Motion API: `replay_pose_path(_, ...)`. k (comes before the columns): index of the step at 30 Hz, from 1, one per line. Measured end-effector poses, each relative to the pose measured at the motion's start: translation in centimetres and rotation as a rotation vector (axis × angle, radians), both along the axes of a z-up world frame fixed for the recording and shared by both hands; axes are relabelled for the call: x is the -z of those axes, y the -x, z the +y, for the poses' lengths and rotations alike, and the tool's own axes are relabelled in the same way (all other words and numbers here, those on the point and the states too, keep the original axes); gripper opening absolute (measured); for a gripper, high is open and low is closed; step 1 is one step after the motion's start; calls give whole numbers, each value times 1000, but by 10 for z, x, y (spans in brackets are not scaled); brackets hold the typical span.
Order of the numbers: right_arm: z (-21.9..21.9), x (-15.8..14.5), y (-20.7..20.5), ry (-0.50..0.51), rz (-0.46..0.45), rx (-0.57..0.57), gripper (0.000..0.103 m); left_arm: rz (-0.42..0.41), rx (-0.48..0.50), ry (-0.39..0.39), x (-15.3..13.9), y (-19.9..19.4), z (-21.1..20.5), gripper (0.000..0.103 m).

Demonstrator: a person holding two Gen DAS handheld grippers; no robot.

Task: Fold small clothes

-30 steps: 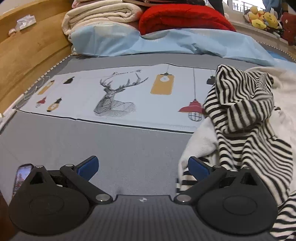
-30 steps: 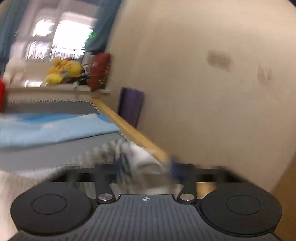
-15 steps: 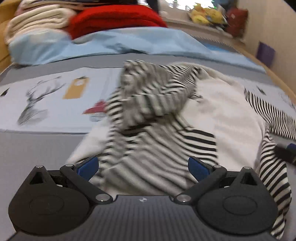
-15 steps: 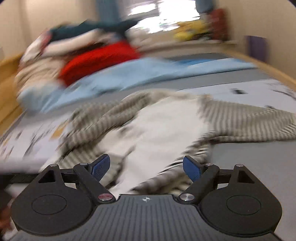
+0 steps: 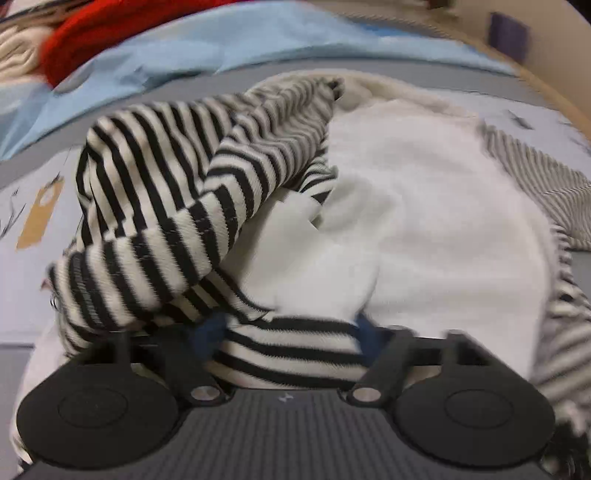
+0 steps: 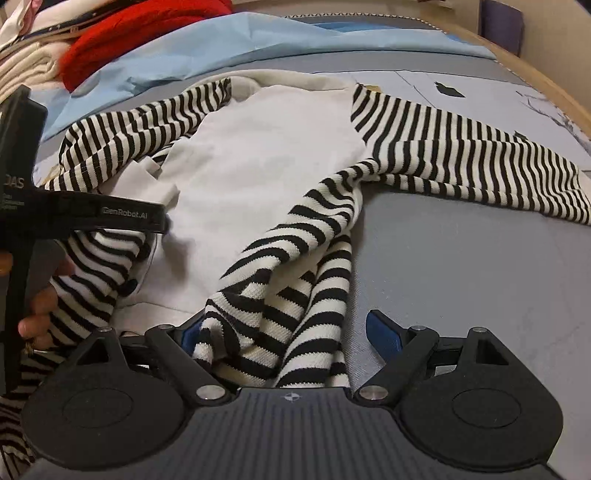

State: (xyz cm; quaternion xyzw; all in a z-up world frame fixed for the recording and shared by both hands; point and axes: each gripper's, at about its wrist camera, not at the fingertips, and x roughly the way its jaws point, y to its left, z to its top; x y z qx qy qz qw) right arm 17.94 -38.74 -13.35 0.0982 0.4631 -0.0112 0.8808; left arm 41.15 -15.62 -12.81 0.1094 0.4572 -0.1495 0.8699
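Reaching in, both wide-open grippers, left gripper (image 5: 288, 330) and right gripper (image 6: 284, 332), now touch the striped shirt (image 6: 266, 162), ready to grab.

A bed with a grey cover (image 6: 461, 266) carries everything. On it lies a crumpled black-and-white striped top (image 6: 266, 177), one sleeve stretched out to the right. Behind it lie a light blue sheet (image 6: 229, 40), a red blanket (image 6: 122, 33) and cream bedding (image 6: 26, 70).

Lighting is even, soft and moderately bright in both views, with faint shadows and no glare. The left wrist view is motion-blurred, worst at its edges; the right wrist view is sharp. Fisheye distortion bends both peripheries.
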Motion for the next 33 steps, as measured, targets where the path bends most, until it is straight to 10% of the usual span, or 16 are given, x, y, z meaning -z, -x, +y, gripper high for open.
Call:
replay_pose_path(1, 2, 0, -1, 15, -8, -11, 88, 3, 29, 39, -12, 5, 12, 20)
replay_pose_path(5, 9, -7, 3, 54, -33, -36, 88, -95, -41, 59, -74, 7, 83, 17)
replay_pose_path(9, 10, -10, 5, 63, -44, -32, 88, -241, -320, -55, -133, -35, 208, 17)
replay_pose_path(12, 6, -8, 5, 44, -43, -18, 88, -351, -577, -166, -164, -72, 305, 19)
replay_pose_path(17, -1, -3, 6, -2, -19, 15, 88, -416, -894, -131, -171, -83, 400, 26)
replay_pose_path(18, -3, -2, 5, -8, -15, 20, 88, -441, -906, -145, -166, -82, 402, 44)
replay_pose_path(19, -3, -2, 4, -10, -12, 28, 88, -419, -914, -129, -160, -82, 403, 76)
replay_pose_path(21, -2, -2, 4, -15, -15, 24, 88, -382, -889, -38, -145, -85, 394, 93)
replay_pose_path(26, -12, -20, 12, -1, -96, 27, 88, -148, -644, 151, -98, -50, 339, 94)
replay_pose_path(33, -78, -39, 78, -96, -201, 198, 88, 79, -335, 292, -29, 94, 244, 98)
